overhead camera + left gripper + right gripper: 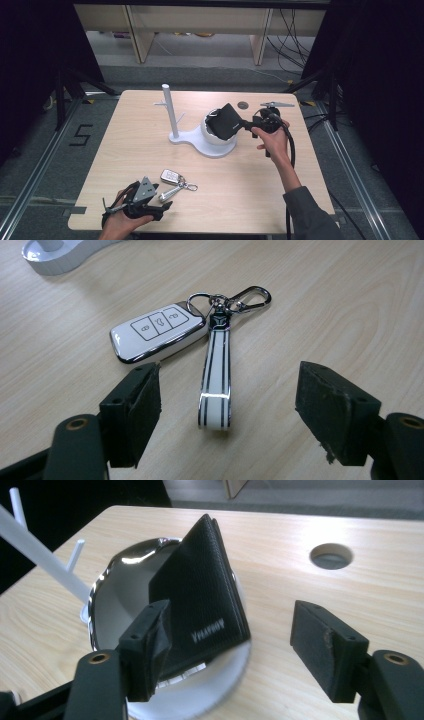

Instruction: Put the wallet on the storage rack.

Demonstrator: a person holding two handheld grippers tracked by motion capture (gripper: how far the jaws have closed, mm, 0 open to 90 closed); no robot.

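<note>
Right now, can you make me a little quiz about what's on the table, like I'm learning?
1. True or false: the wallet lies flat on the table.
2. Which has buttons: A) the key fob B) the strap C) the clip?
3. The left gripper is open around what?

Key:
1. False; it leans in the shiny bowl.
2. A
3. The strap's end, untouched.

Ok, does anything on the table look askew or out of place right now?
The black wallet sits tilted in the white bowl, one corner poking up over the rim rather than lying flat. The right gripper is open beside it. The key fob and its strap lie neatly on the table.
</note>
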